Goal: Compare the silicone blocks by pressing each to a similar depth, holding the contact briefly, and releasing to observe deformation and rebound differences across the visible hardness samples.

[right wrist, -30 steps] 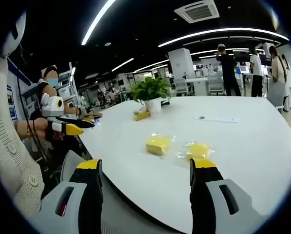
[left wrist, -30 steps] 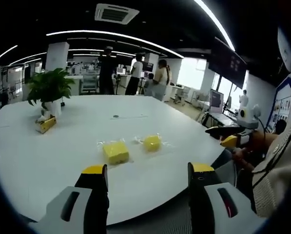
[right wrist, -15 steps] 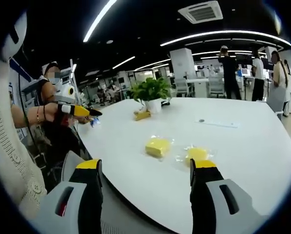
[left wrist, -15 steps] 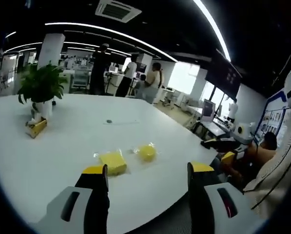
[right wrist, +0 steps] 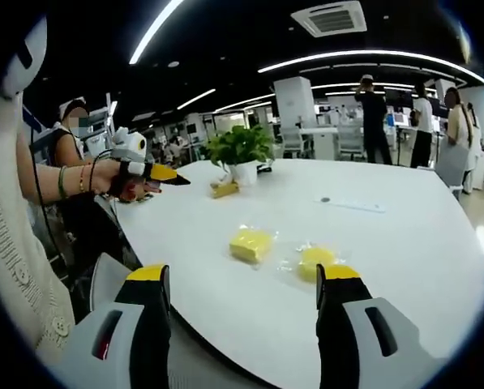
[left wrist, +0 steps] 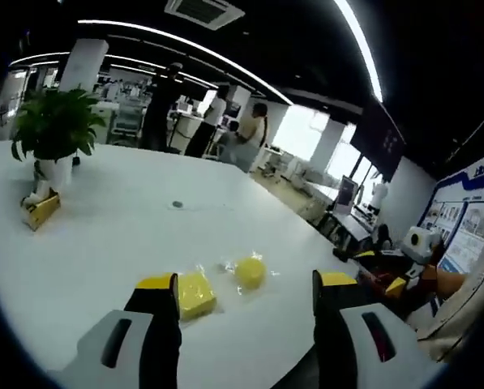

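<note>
Both hand-held grippers are held with jaws apart and nothing between them: the left hand-held gripper (left wrist: 246, 288) hangs over the near edge of the white table (left wrist: 104, 227), and the right hand-held gripper (right wrist: 242, 284) hangs just off the same edge. Two yellow silicone blocks in clear wrappers lie side by side near that edge, apart from each other. The square silicone block (left wrist: 195, 294) sits just beyond the left jaw tip in the left gripper view and appears again in the right gripper view (right wrist: 250, 242). The rounded silicone block (left wrist: 250, 271) lies beside it, and in the right gripper view (right wrist: 316, 261) it sits just above the right jaw tip. Neither block is touched. Toward the far side of the table stands a potted plant (left wrist: 53, 130) with a small yellow box (left wrist: 41, 208) at its foot. In the right gripper view, the left hand-held gripper comes in from the left over the table's edge.
</note>
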A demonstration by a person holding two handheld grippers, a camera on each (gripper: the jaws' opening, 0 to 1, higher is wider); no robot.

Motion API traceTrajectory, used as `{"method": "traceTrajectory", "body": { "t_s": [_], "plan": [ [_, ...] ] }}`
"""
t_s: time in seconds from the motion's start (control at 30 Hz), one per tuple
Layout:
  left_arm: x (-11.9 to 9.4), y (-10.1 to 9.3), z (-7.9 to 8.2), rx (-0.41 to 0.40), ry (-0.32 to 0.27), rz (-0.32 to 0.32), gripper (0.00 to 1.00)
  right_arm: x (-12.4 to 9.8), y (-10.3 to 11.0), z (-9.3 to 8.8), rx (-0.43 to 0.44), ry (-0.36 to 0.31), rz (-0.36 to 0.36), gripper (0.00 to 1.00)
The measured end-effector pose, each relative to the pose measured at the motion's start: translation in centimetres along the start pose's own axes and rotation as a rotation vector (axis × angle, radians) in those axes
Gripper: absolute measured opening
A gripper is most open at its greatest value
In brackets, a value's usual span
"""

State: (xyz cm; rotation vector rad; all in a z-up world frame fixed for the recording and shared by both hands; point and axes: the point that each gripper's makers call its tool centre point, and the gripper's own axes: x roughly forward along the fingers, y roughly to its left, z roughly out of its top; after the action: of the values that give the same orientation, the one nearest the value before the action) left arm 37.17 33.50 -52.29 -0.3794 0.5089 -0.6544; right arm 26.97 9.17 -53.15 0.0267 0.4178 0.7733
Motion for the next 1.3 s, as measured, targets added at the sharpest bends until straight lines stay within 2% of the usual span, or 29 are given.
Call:
{"method": "traceTrajectory", "body": {
  "t_s": [0.1, 0.2, 0.37, 0.43, 0.57, 0.73, 0.9, 1.03, 1.2, 1.3],
  "plan": [
    [1.3, 1.7, -0.1, -0.083, -0.011, -0.003, 0.65, 0.3, -0.9, 0.2, 0.008, 0.001, -0.021, 0.68],
    [2.4, 3.6, -0.3, -0.133, -0.021, 0.013, 0.64, 0.6, -1.8, 0.0, 0.015, 0.018, -0.042, 0.68],
    [4.3, 6.9, -1.3, -0.260, -0.041, 0.048, 0.64, 0.9, -2.9, -0.5, 0.034, 0.037, -0.073, 0.68],
    [5.1, 8.1, -1.9, -0.243, -0.033, 0.051, 0.65, 1.1, -3.4, -0.7, 0.050, 0.041, -0.090, 0.68],
    [6.7, 10.1, -3.0, -0.314, -0.027, 0.066, 0.65, 1.5, -4.5, -1.2, 0.064, 0.052, -0.128, 0.68],
    [8.3, 12.6, -4.2, -0.328, -0.023, 0.093, 0.66, 2.1, -5.3, -2.0, 0.085, 0.083, -0.148, 0.68],
    [10.3, 14.2, -5.3, -0.378, -0.045, 0.084, 0.66, 2.8, -5.7, -2.7, 0.102, 0.117, -0.156, 0.68],
    [11.8, 15.3, -5.8, -0.441, -0.097, 0.072, 0.65, 3.2, -5.8, -3.2, 0.110, 0.140, -0.155, 0.68],
    [13.1, 15.8, -7.4, -0.459, -0.088, 0.060, 0.55, 3.4, -5.8, -3.8, 0.116, 0.172, -0.158, 0.68],
    [13.8, 16.6, -8.2, -0.505, -0.103, 0.066, 0.51, 3.4, -5.9, -4.1, 0.120, 0.189, -0.162, 0.67]
  ]
}}
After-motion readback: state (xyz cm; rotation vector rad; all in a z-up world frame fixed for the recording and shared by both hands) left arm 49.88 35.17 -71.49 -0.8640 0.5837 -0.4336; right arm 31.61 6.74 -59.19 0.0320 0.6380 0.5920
